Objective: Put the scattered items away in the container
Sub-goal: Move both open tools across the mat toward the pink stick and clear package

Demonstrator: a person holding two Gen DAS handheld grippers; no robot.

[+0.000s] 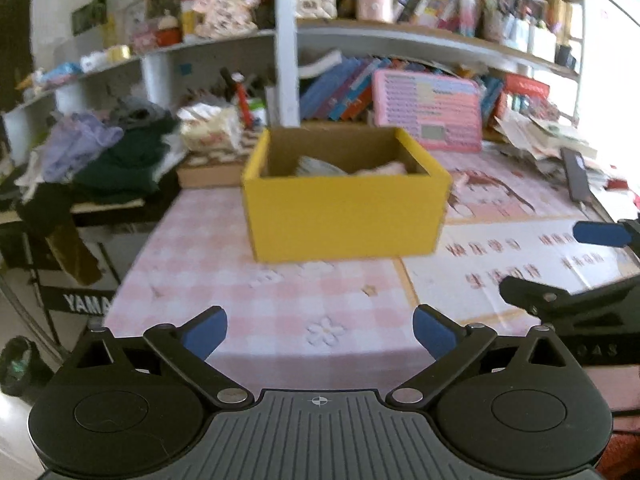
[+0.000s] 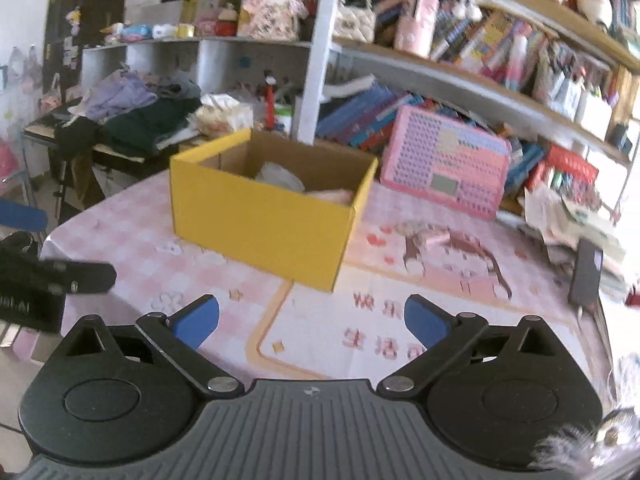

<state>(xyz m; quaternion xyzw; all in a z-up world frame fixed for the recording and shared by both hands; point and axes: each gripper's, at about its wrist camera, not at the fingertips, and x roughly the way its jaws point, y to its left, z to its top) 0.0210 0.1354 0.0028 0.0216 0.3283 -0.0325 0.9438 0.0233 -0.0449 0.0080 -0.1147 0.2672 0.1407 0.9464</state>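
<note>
A yellow cardboard box [image 1: 344, 216] [image 2: 260, 224] stands open-topped on the pink checked tablecloth [image 1: 280, 300] [image 2: 400, 328]. Inside it lie a pale bundle [image 1: 320, 166] [image 2: 280, 176] and something pink [image 1: 384, 169] [image 2: 334, 196]. My left gripper [image 1: 320, 328] is open in front of the box, a short way back from it, with nothing between its blue pads. My right gripper [image 2: 312, 316] is open too and empty, near the box's right front corner. Each gripper shows at the edge of the other's view: the right gripper [image 1: 560, 260] and the left gripper [image 2: 56, 246].
A pink toy tablet [image 1: 428, 110] [image 2: 444, 164] leans against the bookshelf behind the box. A black phone [image 1: 576, 178] [image 2: 586, 276] and a heap of papers [image 2: 568, 212] lie at the right. Piled clothes [image 1: 104, 152] [image 2: 132, 112] sit left on a side stand.
</note>
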